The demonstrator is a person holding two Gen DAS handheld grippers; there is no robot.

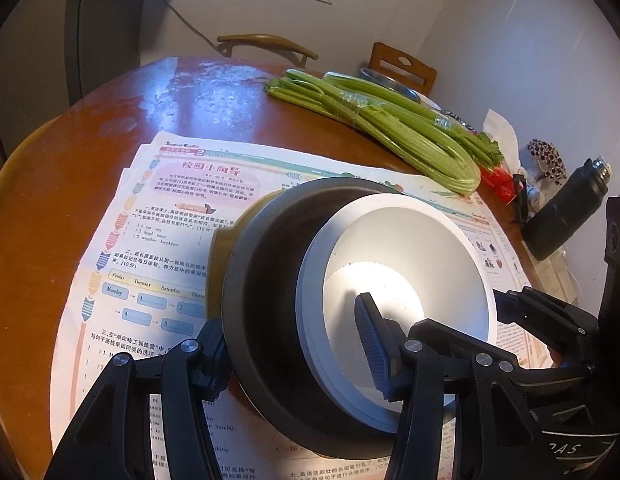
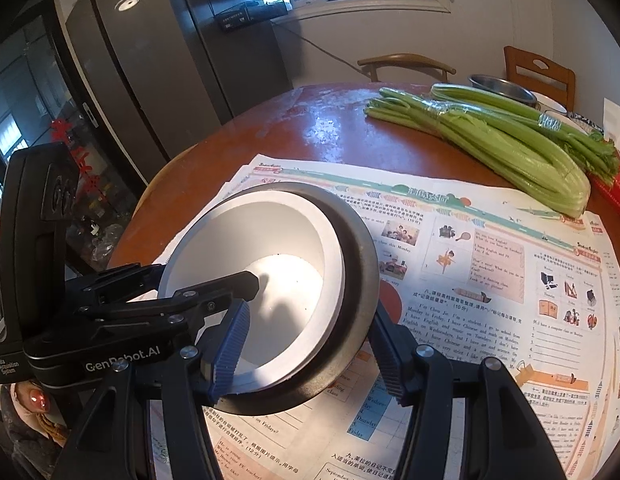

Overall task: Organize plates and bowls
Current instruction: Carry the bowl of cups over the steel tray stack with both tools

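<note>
1. Nearest to me, the left gripper [image 1: 300, 354] straddles the rims of two nested bowls: one finger sits outside the dark bowl [image 1: 266, 280], the other reaches into the white bowl [image 1: 394, 292]. The jaws stand fairly wide, closed around both walls together, and I judge they are clamping the pair.
2. The right gripper [image 2: 310, 354] does the same from the opposite side, one ribbed pad inside the white bowl [image 2: 266, 276], the other outside the dark bowl [image 2: 360, 280]. Its jaws also bracket both rims; contact looks firm, though the outer pad's touch is hard to confirm.
3. Two grips on opposite sides make sense to me: the stack stays level and the inner bowl cannot slip out.
4. The bowls sit over the newspaper [image 1: 158, 216] on the round wooden table [image 1: 214, 92], seemingly tilted or lifted slightly.
5. The left view alone shows a yellowish plate [image 1: 222, 248] peeking from under the stack, plus a dark flask [image 1: 566, 208] at the far edge.
6. The right view alone shows the refrigerator [image 2: 150, 60].
7. Farther back, celery [image 2: 506, 140] lies across the table, with a metal bowl [image 2: 502, 86] and chairs [image 2: 406, 64] beyond.
</note>
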